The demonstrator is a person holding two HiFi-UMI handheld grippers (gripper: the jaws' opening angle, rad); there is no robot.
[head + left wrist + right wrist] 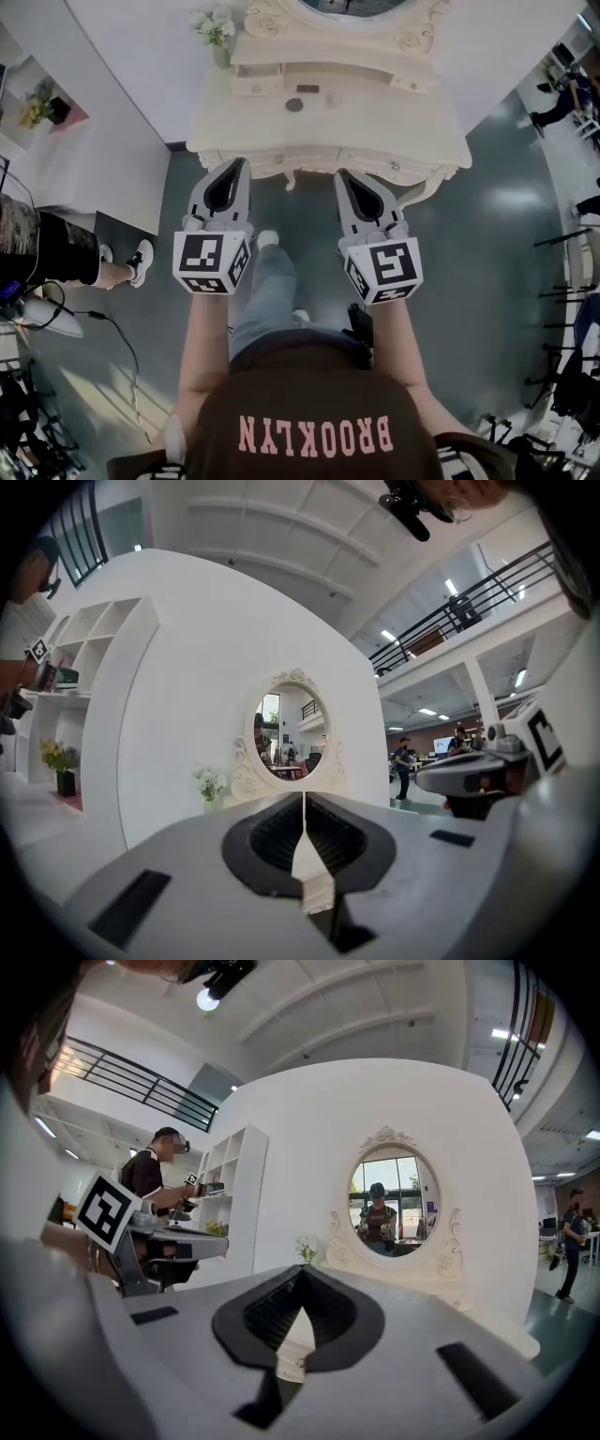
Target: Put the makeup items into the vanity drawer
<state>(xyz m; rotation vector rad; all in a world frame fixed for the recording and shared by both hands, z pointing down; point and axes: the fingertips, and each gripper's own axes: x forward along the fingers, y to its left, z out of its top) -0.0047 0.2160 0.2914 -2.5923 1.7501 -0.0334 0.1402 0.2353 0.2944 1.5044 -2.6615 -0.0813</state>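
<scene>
- White flowers (216,26) stand at the back left corner of the vanity (422,131), well clear of your work.
- Your left gripper (241,165) hangs just short of the vanity's front edge. Its jaws are pressed together with nothing between them (its own view shows only a sliver of pale tabletop through the slit).
- The makeup items lie mid-table, well ahead of both tools. There is a round dark compact (294,104) with a small dark flat piece (307,89) just behind it. A pale item beside them is too faint to name.
- Your right gripper (344,176) is likewise clenched and empty, level with the left one.
- Nothing is held and the drawer front (272,161) under the edge looks closed, so I judge you are at the very start, still on the approach.
- Next, you will probably need to part one pair of jaws and pull a drawer out. After that, reach forward for the compact.
</scene>
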